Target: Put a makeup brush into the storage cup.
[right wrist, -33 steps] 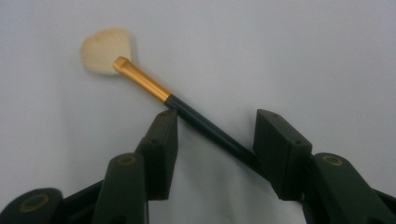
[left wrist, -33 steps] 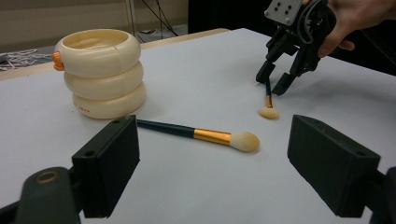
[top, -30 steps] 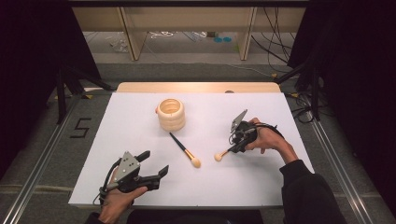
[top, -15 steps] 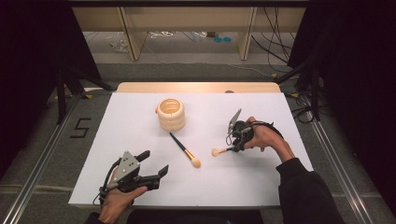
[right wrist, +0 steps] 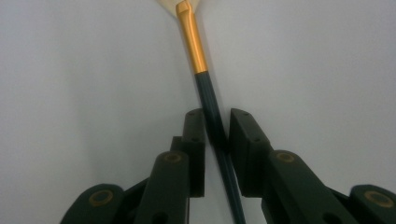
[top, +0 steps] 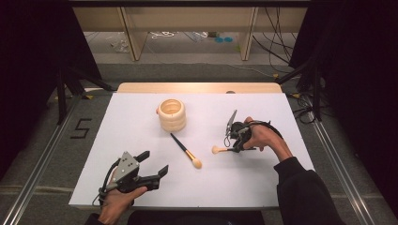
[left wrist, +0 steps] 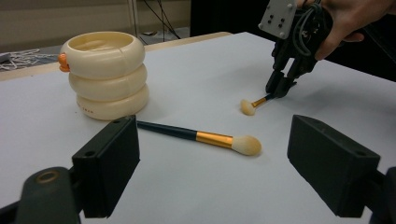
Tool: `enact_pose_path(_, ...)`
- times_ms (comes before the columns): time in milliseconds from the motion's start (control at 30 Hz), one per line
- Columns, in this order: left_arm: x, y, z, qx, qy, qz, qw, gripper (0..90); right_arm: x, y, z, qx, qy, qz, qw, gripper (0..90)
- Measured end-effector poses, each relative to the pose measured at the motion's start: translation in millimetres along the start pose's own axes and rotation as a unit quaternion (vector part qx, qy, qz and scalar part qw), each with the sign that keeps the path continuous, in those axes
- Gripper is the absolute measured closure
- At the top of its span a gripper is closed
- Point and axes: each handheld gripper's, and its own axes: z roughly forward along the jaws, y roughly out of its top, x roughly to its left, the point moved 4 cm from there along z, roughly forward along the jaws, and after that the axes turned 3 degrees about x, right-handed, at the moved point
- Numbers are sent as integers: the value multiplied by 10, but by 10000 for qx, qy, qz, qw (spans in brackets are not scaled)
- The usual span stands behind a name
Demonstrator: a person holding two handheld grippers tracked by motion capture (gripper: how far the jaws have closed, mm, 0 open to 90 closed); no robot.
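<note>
Two makeup brushes lay on the white counter (top: pixel 141 187), and one cream ringed holder (top: pixel 172 114) stood upright near the far edge, presumably where the brushes belong. The right hand-held gripper (top: pixel 231 148) came down on the small brush (top: pixel 218 149), its jaws just having been closing; in the right gripper view the pads sat clamped on the dark handle (right wrist: pixel 215 130), gold ferrule and pale tip pointing away from the hand. The grip sat well back on the handle, likely so the bristle end stays free and can go tip-up into the holder. The small brush was still low at the counter, right of centre, tip toward the middle. The long brush (top: pixel 186 151) lay flat and untouched between holder and front edge, handle toward the holder, bristles toward the person. The left hand-held gripper (top: pixel 154 166) rested near the front left of the counter with jaws wide apart and nothing between them, parked out of the way, apparently waiting. Count: two brushes, one holder, two hand-held grippers, one of them loaded.
</note>
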Motion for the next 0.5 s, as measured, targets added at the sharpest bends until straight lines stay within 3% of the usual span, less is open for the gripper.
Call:
enact_pose_path(267, 10, 1, 1, 38, -10, 76, 10000, 166, 0, 14, 4, 56, 40, -10, 10000, 795)
enact_pose_path(333, -1, -1, 3, 28, 3, -28, 10000, 166, 5, 23, 6, 70, 70, -24, 9999, 804)
enact_pose_path(500, 11, 1, -2, 27, 0, 24, 10000, 167, 28, 79, 7, 346, -60, -207, 9992, 828)
